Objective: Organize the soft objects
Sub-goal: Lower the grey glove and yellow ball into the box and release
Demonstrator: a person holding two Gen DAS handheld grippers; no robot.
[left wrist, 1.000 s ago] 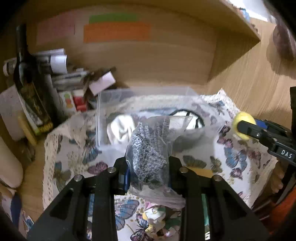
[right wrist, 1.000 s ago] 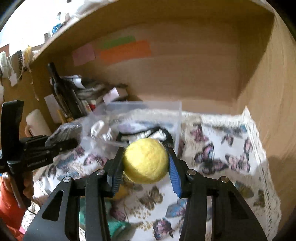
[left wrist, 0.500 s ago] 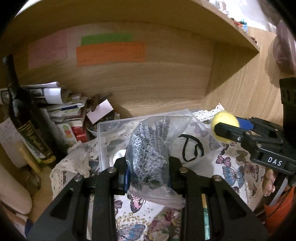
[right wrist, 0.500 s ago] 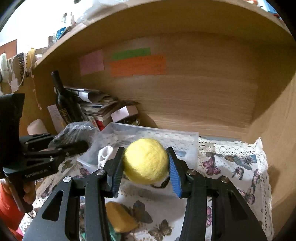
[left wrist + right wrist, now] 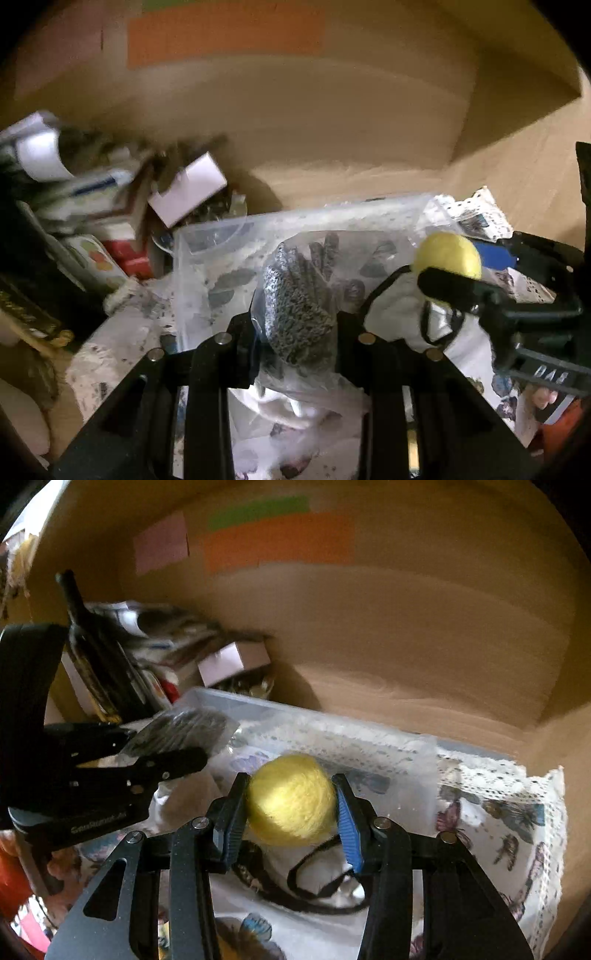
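**Operator:** Gloves (image 5: 299, 310), the speckled grey pair in their clear bag, are sitting pinched between my left gripper's (image 5: 295, 332) jaws, fingers of the knit pointing up and away from me. I'm holding them over the near wall of the clear plastic bin (image 5: 295, 221).

**Spotter:** And the right?

**Operator:** My right gripper (image 5: 291, 801) is squeezing the yellow felt ball (image 5: 291, 799) from both sides, jaws pressed into the fuzz. It's hanging over the bin's interior, above the white cloth (image 5: 325, 871) and the black strap loop (image 5: 317, 886) already lying inside (both views are motion-blurred, so I'm not judging height).

**Spotter:** Which one is closer to dropping?

**Operator:** I'm judging the right: the ball is already past the rim, with the bin floor straight below it. The bag's long axis is running upright, so I'm expecting it to need carrying forward over the wall before the jaws part.
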